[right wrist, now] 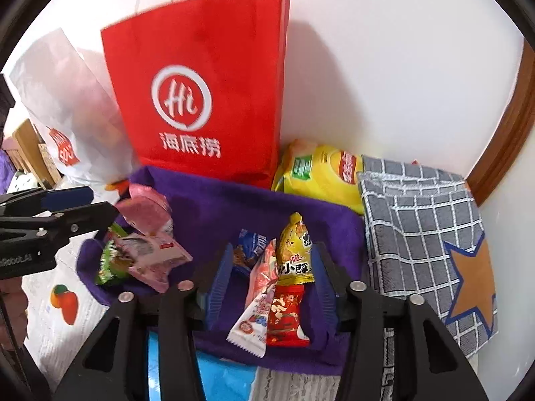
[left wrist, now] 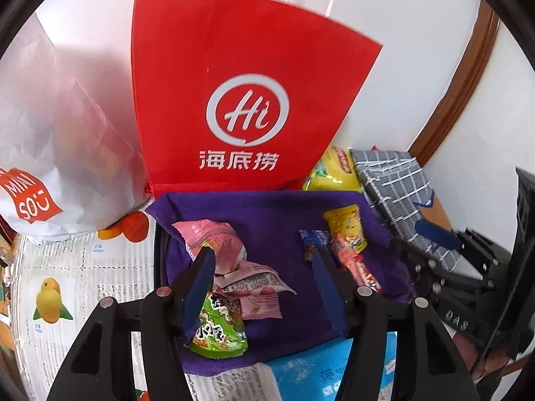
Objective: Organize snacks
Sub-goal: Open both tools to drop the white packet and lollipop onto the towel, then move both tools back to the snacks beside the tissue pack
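Snacks on the purple towel (right wrist: 214, 207), both your grippers spread wide.

Your left gripper (left wrist: 264, 267) and right gripper (right wrist: 272, 267) grasp nothing. Red bag (right wrist: 200, 77) walls twelve o'clock; bare towel between two clusters: three packets (right wrist: 147, 250) at nine o'clock, four packets (right wrist: 287, 267) central.

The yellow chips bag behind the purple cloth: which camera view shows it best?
The right wrist view: the yellow chips bag shows its front and logo there. In the left wrist view only a small part shows beside the red bag.
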`<act>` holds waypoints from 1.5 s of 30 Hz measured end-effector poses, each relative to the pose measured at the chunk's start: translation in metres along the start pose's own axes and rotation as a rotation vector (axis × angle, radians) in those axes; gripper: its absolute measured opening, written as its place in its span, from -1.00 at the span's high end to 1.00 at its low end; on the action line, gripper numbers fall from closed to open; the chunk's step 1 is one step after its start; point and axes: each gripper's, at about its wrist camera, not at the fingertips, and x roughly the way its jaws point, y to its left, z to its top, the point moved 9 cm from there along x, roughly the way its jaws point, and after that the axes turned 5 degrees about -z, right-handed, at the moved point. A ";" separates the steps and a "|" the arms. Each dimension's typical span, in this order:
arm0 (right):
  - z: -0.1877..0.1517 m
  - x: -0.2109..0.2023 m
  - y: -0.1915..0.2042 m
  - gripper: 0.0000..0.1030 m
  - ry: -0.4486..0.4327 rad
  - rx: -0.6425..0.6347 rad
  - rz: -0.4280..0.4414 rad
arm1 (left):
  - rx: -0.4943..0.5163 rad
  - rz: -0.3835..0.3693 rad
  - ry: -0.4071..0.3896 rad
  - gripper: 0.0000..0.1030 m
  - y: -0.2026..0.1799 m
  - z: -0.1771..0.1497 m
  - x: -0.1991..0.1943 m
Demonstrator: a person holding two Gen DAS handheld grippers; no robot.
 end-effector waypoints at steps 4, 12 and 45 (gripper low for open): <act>-0.014 -0.016 0.001 -0.04 0.002 0.011 -0.012 | 0.009 -0.023 -0.018 -0.13 -0.010 0.002 -0.015; -0.061 -0.041 -0.002 -0.04 0.052 0.062 -0.043 | 0.043 -0.023 -0.048 -0.19 -0.022 -0.005 -0.052; -0.234 -0.049 0.064 -0.04 0.248 0.053 0.079 | 0.002 -0.021 0.079 -0.19 -0.010 -0.160 -0.097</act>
